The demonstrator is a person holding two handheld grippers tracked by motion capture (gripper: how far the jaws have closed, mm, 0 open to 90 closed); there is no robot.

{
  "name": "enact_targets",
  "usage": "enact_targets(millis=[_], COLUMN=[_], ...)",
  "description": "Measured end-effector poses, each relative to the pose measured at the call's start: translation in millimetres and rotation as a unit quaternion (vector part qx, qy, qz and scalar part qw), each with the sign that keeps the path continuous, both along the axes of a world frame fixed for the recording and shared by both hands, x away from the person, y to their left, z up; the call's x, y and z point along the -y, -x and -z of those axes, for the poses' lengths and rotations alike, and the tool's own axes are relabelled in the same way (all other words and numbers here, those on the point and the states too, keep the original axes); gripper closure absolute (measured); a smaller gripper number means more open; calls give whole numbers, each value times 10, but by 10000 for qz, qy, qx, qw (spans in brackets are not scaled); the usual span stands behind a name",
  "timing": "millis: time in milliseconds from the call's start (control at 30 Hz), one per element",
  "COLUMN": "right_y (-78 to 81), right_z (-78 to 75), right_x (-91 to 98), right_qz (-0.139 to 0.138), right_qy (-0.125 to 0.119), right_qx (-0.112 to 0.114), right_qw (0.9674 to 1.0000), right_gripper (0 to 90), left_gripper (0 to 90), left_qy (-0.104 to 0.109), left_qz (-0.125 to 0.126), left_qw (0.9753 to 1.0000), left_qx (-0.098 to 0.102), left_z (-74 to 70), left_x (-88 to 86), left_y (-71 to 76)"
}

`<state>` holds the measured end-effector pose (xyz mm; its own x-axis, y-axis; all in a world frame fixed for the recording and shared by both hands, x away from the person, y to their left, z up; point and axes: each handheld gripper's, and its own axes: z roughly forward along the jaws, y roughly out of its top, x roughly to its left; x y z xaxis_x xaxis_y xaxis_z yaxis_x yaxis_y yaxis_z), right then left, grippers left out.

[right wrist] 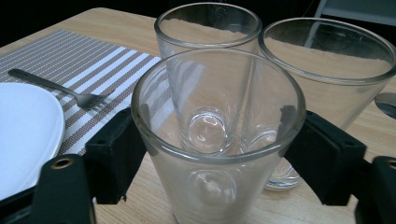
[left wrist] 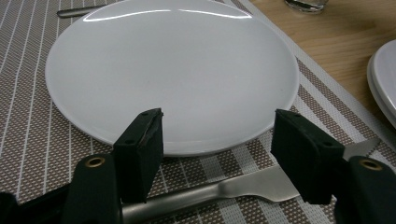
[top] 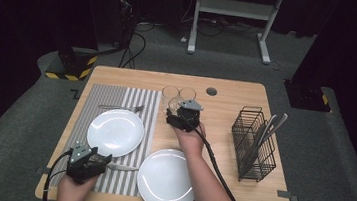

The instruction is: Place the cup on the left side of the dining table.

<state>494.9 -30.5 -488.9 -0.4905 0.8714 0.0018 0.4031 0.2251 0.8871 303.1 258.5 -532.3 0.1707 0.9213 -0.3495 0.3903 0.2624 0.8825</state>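
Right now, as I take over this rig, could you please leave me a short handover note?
Left gripper: open, above the knife on the placemat, near side of the plate; not gripped.
Right gripper: jaws around the nearest glass, beside two other glasses; pad contact unclear.
Done: plate, fork and knife lie on the placemat.
Left, probably: grip and place that glass; second plate sits on bare wood.

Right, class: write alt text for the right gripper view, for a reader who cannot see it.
A clear glass stands between the right gripper's two black jaws, whose pads sit at its sides. Two more empty glasses stand just behind it on the wooden table, and to the left a fork lies on a striped placemat beside a white plate.
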Motion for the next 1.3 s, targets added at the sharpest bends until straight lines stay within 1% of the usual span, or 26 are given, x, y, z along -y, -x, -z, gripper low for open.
enact_targets(millis=[67, 300, 333, 367, 400, 467, 633, 667, 700, 833, 933, 1000, 1100, 1167, 1200, 1300], right_y=[10, 59, 94, 94, 137, 161, 303, 356, 356, 439, 483, 497, 490, 478, 460, 444], right_z=[-3, -7, -7, -7, -9, -10, -16, -15, -15, -6, 2, 0, -1, -3, -11, -22], right_x=[-9, -4, 8, 8, 26, 36, 89, 111, 111, 147, 162, 167, 170, 161, 150, 137], right_qz=[-6, -20, -48, -48, -82, -101, -200, -236, -236, -245, -246, -257, -287, -283, -285, -316], right_qy=[32, 90, 94, 94, 106, 114, 150, 156, 156, 141, 109, 117, 84, 70, 56, 55], right_qx=[23, 22, 20, 20, 14, 9, -15, -11, -11, 11, 30, 31, 33, 91, 112, 111], right_qw=[10000, 10000, 9999, 9999, 9999, 9999, 9997, 9996, 9996, 9996, 9996, 9996, 9995, 9995, 9995, 9994], right_gripper=[282, 286, 286, 286, 285, 285, 285, 285, 285, 284, 284, 283, 275, 259, 234, 224], left_gripper=[343, 343, 343, 343, 343, 343, 343, 343, 343, 343, 343, 343, 343, 343, 343, 343], left_qy=[15, -4, -45, -31, -1, -20, -8, 10, 10, -41, -22, -57, -20, -35, -33, -41], left_qz=[-20, -19, 2, 1, -4, 6, 8, 0, 0, 20, 17, 33, 13, 15, 7, 25], left_qw=[10000, 10000, 10000, 10000, 10000, 10000, 10000, 10000, 10000, 10000, 10000, 10000, 10000, 10000, 10000, 10000], left_qx=[12, 10, 9, 13, 24, 14, 18, 23, 23, 3, 7, 1, 3, 12, 9, -2], left_z=[-1, -3, -4, -5, -4, -4, -4, -3, -3, 0, -2, -2, 0, -2, -2, -2], left_x=[3, -3, -8, -4, 5, 6, 21, 24, 24, 26, 30, 33, 41, 45, 43, 34], left_y=[0, 2, 4, 4, 2, 4, 7, 6, 6, 11, 10, 14, 12, 15, 17, 19])
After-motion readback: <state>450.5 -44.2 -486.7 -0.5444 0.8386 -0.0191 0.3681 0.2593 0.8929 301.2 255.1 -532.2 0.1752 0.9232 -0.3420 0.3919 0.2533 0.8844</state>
